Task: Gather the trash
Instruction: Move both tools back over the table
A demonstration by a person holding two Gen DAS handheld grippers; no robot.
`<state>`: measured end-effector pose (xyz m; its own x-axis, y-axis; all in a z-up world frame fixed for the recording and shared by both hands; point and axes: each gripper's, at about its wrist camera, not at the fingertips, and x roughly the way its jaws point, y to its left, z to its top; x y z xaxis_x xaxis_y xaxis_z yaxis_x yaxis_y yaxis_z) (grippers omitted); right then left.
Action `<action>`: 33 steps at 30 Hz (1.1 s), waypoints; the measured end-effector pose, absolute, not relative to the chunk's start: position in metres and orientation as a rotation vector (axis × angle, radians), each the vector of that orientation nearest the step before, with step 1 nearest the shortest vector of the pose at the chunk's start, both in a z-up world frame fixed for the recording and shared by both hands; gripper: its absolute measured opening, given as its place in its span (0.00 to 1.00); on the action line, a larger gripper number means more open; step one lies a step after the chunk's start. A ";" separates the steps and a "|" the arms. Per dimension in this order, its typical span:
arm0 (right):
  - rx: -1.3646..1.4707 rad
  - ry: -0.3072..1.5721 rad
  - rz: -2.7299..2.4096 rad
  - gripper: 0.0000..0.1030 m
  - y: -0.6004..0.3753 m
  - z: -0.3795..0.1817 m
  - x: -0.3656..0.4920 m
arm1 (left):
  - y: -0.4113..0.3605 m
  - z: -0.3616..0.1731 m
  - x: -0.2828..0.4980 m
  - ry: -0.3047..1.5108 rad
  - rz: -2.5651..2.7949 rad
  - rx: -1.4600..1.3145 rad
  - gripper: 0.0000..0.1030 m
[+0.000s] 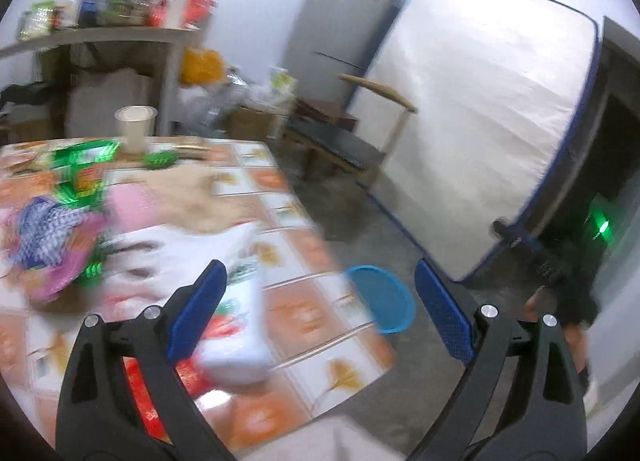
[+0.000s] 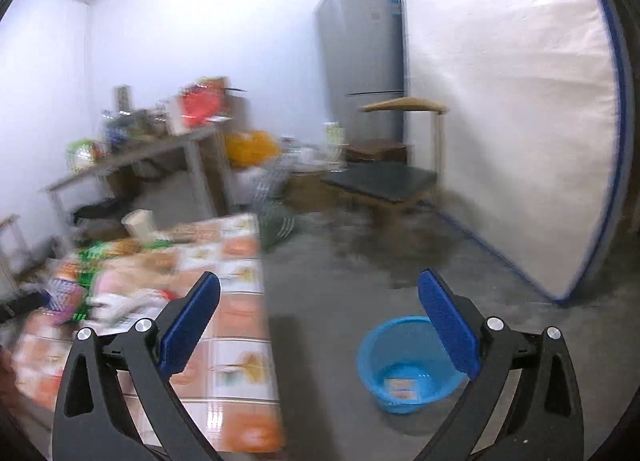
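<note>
- Trash: white wrapper with red/green print (image 1: 236, 325) lies on the counter (image 1: 312, 317), just in front of the left hand-held gripper (image 1: 320, 297), nearest its left finger. Blurred, can't tell if they touch.
- More trash further back on the counter from that wrapper: green packet (image 1: 86, 165), pink and blue-checked pile (image 1: 60, 237), small green wrapper (image 1: 160, 159), paper cup (image 1: 135, 127) upright at the far edge.
- Landmark: blue basin (image 2: 404, 365) on the floor, beside the counter's near corner. One flat printed packet (image 2: 402, 387) lies in its bottom.
- Left hand-held gripper: fingers wide apart, holding nothing, over the counter corner, basin rim (image 1: 384, 301) showing between the fingers.
- Right hand-held gripper (image 2: 320, 317): fingers wide apart, holding nothing, over the floor gap between counter (image 2: 240, 325) and basin; its right finger overlaps the basin's rim in view.
- Beyond the basin: wooden chair (image 2: 384, 177), grey fridge (image 2: 364, 57), and a mattress (image 2: 508, 109) stood against the wall.
- Both views motion-blurred.
</note>
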<state>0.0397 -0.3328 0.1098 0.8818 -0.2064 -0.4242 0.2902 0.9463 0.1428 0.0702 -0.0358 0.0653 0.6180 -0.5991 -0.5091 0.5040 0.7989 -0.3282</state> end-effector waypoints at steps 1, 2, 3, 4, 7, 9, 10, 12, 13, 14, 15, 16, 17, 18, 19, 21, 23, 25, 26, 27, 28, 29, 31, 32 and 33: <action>0.214 0.428 -0.227 0.94 -0.327 0.111 0.043 | -0.024 0.060 0.066 0.645 -0.614 -0.153 0.88; 0.228 0.448 -0.172 0.94 -0.321 0.112 0.048 | -0.012 0.055 0.061 0.649 -0.590 -0.150 0.88; 0.247 0.470 -0.116 0.94 -0.315 0.112 0.054 | -0.003 0.051 0.060 0.656 -0.570 -0.149 0.88; 0.276 0.495 -0.064 0.94 -0.310 0.110 0.061 | 0.009 0.042 0.055 0.667 -0.535 -0.145 0.88; 0.363 0.573 0.064 0.94 -0.297 0.100 0.080 | 0.028 0.020 0.045 0.695 -0.455 -0.118 0.88; 0.425 0.625 0.138 0.93 -0.284 0.090 0.094 | 0.036 0.012 0.041 0.695 -0.423 -0.066 0.88; 0.446 0.645 0.164 0.92 -0.279 0.086 0.100 | 0.034 0.010 0.039 0.686 -0.408 -0.018 0.88; 0.499 0.694 0.222 0.87 -0.268 0.077 0.117 | 0.027 0.005 0.039 0.675 -0.390 0.079 0.88; 0.519 0.716 0.240 0.85 -0.262 0.072 0.129 | 0.020 0.001 0.037 0.659 -0.381 0.154 0.87; 0.547 0.740 0.263 0.84 -0.258 0.069 0.136 | 0.016 -0.001 0.035 0.651 -0.374 0.208 0.86; 0.571 0.758 0.279 0.82 -0.252 0.067 0.142 | 0.012 -0.005 0.035 0.646 -0.373 0.258 0.84; 0.595 0.774 0.291 0.80 -0.249 0.063 0.148 | 0.008 -0.009 0.034 0.644 -0.375 0.313 0.80; 0.622 0.792 0.304 0.79 -0.245 0.060 0.155 | 0.006 -0.014 0.033 0.645 -0.370 0.351 0.77; 0.642 0.811 0.307 0.78 -0.242 0.056 0.163 | 0.004 -0.021 0.035 0.649 -0.357 0.396 0.75; 0.654 0.832 0.303 0.75 -0.238 0.052 0.171 | 0.002 -0.025 0.037 0.653 -0.349 0.419 0.71; 0.672 0.858 0.305 0.73 -0.233 0.046 0.184 | 0.002 -0.034 0.040 0.669 -0.340 0.445 0.66; 0.687 0.884 0.305 0.71 -0.229 0.042 0.197 | 0.005 -0.042 0.043 0.693 -0.341 0.443 0.59; 0.686 0.910 0.299 0.68 -0.222 0.037 0.212 | 0.009 -0.047 0.046 0.718 -0.349 0.426 0.56; 0.687 0.920 0.294 0.67 -0.220 0.036 0.219 | 0.011 -0.049 0.047 0.731 -0.351 0.413 0.52; 0.691 0.928 0.298 0.66 -0.217 0.033 0.225 | 0.014 -0.051 0.049 0.743 -0.357 0.395 0.49; 0.695 0.937 0.297 0.64 -0.214 0.030 0.230 | 0.017 -0.052 0.050 0.756 -0.362 0.375 0.48; 0.696 0.942 0.294 0.63 -0.213 0.030 0.233 | 0.019 -0.054 0.051 0.764 -0.365 0.358 0.48; 0.692 0.951 0.290 0.61 -0.208 0.026 0.243 | 0.025 -0.055 0.054 0.779 -0.377 0.318 0.48; 0.694 0.957 0.283 0.61 -0.207 0.025 0.245 | 0.028 -0.055 0.055 0.784 -0.383 0.297 0.48; 0.697 0.966 0.282 0.59 -0.205 0.022 0.249 | 0.029 -0.055 0.055 0.788 -0.386 0.284 0.47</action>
<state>0.2488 -0.2051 0.0223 0.5537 0.5135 -0.6556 0.0801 0.7508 0.6557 0.0552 0.0293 -0.0554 0.6417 -0.2292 -0.7319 0.4374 0.8932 0.1038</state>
